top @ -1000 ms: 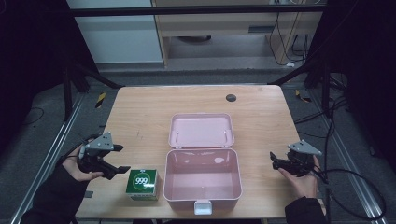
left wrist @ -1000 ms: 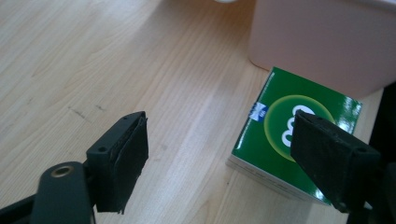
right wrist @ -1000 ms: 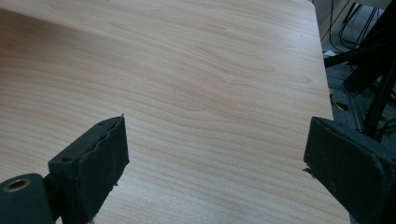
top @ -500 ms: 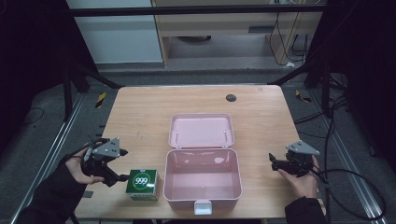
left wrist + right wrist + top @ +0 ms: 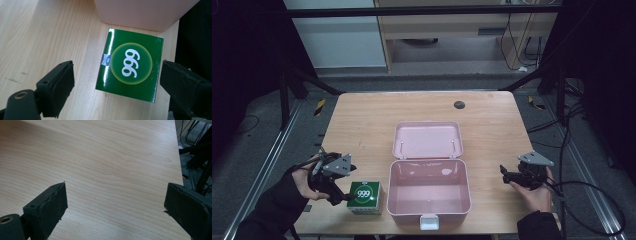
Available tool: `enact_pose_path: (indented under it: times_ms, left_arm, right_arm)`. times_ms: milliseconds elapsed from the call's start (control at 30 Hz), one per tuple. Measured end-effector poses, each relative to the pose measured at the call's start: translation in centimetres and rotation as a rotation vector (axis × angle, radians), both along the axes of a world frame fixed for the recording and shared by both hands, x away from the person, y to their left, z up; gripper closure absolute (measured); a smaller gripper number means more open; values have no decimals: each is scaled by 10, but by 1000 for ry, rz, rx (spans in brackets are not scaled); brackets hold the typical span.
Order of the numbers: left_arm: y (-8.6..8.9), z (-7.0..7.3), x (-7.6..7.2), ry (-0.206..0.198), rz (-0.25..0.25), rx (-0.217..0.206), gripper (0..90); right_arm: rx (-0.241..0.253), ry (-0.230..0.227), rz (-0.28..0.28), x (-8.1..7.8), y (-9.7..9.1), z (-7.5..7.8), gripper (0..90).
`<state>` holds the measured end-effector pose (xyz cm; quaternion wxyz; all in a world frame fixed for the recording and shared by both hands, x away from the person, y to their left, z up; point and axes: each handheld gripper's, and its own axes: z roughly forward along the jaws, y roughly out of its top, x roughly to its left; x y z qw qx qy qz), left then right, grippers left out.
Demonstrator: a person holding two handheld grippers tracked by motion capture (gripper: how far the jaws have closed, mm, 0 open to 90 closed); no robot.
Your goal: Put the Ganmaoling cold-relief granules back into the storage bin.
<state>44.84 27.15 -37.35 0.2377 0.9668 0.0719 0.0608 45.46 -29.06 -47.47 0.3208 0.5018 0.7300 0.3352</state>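
High view: a person's left gripper [image 5: 343, 196] hangs at the near left corner of the wooden bench [image 5: 362, 125], just beside a green box marked "999" [image 5: 364, 197], its jaws spread and having just been opening. Left gripper view has that green box [image 5: 130, 65] lying flat on the bench between the two black jaws, neither pad touching it, a gap on each side. Just beyond it stands the pink case [image 5: 429, 194], lid thrown back, the box close beside its left wall. At the near right edge, the right gripper [image 5: 506, 173] points toward the case, well apart from it; its jaws, too, have just been opening and stand wide over bare wood.
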Motion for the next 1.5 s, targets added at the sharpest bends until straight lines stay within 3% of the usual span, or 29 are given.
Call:
enact_pose_path:
  times_ms: [367, 1500]
  left_arm:
    - [-8, -8, 1, 20, -33, 28, 103]
    - [-28, -53, 4, 89, -86, 118, 60]
  right_arm:
    - [3, 12, 10, 0, 1, -1, 45]
    - [-14, 41, 27, 2, 2, -6, 35]
